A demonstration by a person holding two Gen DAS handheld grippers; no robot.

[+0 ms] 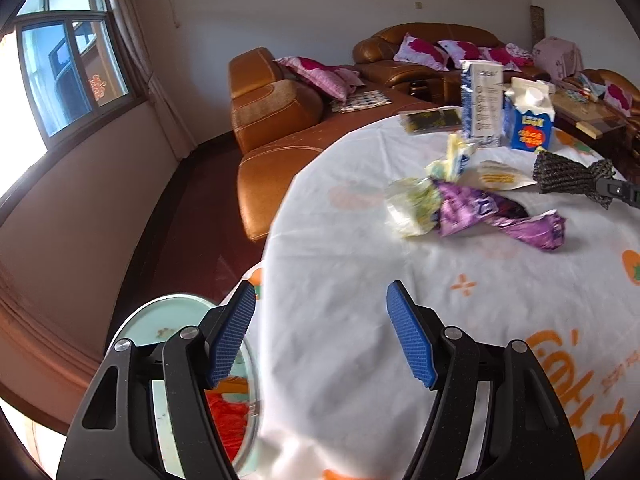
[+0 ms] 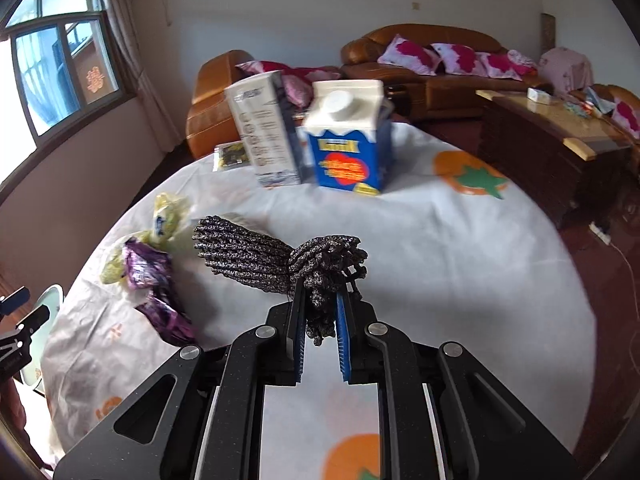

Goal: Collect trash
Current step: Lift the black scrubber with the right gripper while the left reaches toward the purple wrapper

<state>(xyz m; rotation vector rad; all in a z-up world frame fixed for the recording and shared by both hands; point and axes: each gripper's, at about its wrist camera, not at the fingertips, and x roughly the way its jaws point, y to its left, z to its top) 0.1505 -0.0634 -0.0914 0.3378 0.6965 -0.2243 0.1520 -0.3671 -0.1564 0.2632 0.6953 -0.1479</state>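
Brown leather sofas [image 1: 280, 120] with pink cushions line the far wall of a living room, and nearer stands a round bench [image 1: 360, 320] under a white cloth printed with orange fruit. At the left, beside the bench edge, a pale green round stool [image 1: 172, 316] shows under the left gripper [image 1: 320, 336], whose blue-padded fingers are spread wide with nothing between them, poised over bare cloth. Further along lies the trash: a crumpled yellow-green wrapper [image 1: 412, 204] touching a purple foil wrapper [image 1: 480, 210], with a small pale yellow wrapper [image 1: 456, 156] just behind them and a flat dark packet [image 1: 432, 120] near the far edge. Two cartons stand upright side by side beyond these, a tall white milk carton [image 2: 264, 132] and a blue gable-top carton [image 2: 348, 140] with a white cap. To the right, a dark speckled mesh sleeve [image 2: 256, 256] is pinched at its bunched end between the closed-in fingers of the right gripper [image 2: 320, 308]; its free end fans out leftward above the cloth. A wooden coffee table [image 2: 560, 136] stands off the right side.
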